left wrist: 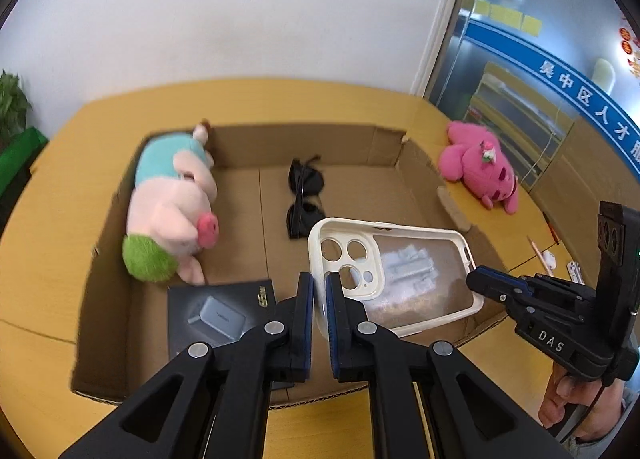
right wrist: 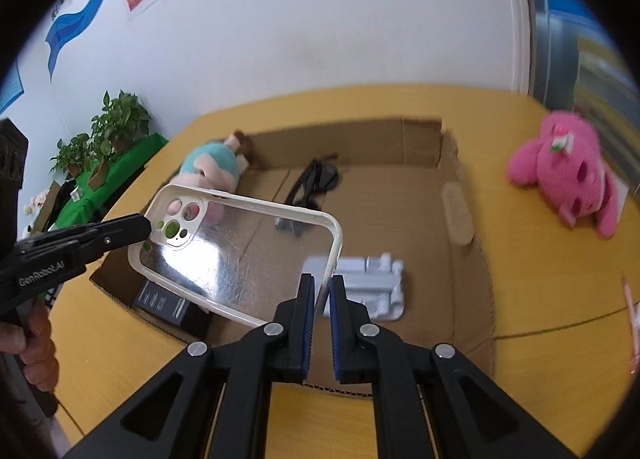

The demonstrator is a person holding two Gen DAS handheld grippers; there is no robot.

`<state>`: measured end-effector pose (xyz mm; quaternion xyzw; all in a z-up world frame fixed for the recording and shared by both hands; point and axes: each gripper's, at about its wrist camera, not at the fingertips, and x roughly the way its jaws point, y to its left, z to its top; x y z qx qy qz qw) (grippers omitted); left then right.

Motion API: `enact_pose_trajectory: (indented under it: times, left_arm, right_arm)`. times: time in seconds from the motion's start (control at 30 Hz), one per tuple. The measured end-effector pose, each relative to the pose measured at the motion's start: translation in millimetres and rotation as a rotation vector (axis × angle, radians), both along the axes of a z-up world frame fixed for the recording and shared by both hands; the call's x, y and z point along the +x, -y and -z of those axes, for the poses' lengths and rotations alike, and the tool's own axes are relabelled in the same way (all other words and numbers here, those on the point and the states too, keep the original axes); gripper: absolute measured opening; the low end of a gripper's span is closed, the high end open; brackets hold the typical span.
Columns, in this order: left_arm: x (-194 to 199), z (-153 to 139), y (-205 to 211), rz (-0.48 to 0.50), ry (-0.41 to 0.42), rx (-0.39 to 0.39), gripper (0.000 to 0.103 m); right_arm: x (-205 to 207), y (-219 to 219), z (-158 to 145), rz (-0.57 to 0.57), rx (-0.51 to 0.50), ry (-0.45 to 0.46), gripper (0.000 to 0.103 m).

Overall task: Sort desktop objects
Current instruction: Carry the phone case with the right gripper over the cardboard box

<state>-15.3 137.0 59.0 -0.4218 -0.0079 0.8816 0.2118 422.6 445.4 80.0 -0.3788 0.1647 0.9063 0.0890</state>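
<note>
Together, left gripper (left wrist: 319,291) and right gripper (right wrist: 320,295) pinch opposite ends of a glossy, cream-rimmed clear phone case (left wrist: 400,279), angled downward above the shallow cardboard box (left wrist: 312,147).

In the cardboard box (left wrist: 100,279) a plush pig (left wrist: 172,203) is lying left of the sunglasses (left wrist: 304,195), a small boxed charger (left wrist: 224,315) apparently sitting nearest, while another plush toy (left wrist: 480,167) is lying outside, right.
</note>
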Motion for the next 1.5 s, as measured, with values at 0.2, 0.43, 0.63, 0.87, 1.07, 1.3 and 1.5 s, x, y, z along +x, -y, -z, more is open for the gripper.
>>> enact_pose_trajectory:
  times: [0.2, 0.43, 0.63, 0.87, 1.07, 1.3, 1.5]
  left_arm:
    - [-14, 30, -5, -0.019, 0.106, -0.022, 0.005]
    - [-25, 50, -8, -0.017, 0.197, -0.057, 0.005]
    - [-28, 66, -12, -0.011, 0.281, -0.062, 0.005]
    - [-26, 80, -18, -0.005, 0.329, -0.088, 0.005]
    - [-32, 82, -20, -0.007, 0.343, -0.086, 0.004]
    - [-42, 82, -26, 0.008, 0.343, -0.084, 0.004]
    - [-53, 84, -30, 0.008, 0.345, -0.080, 0.004]
  right_arm:
    - [-15, -2, 27, -0.021, 0.007, 0.083, 0.007]
    - [-26, -12, 46, -0.063, -0.057, 0.182, 0.007]
    - [-32, -17, 62, -0.100, -0.074, 0.290, 0.007]
    - [-41, -21, 67, -0.137, -0.057, 0.363, 0.006]
    - [-48, -24, 74, -0.144, -0.050, 0.400, 0.006]
    - [-52, -34, 72, -0.127, -0.053, 0.392, 0.006]
    - [-60, -42, 71, -0.119, -0.051, 0.398, 0.005]
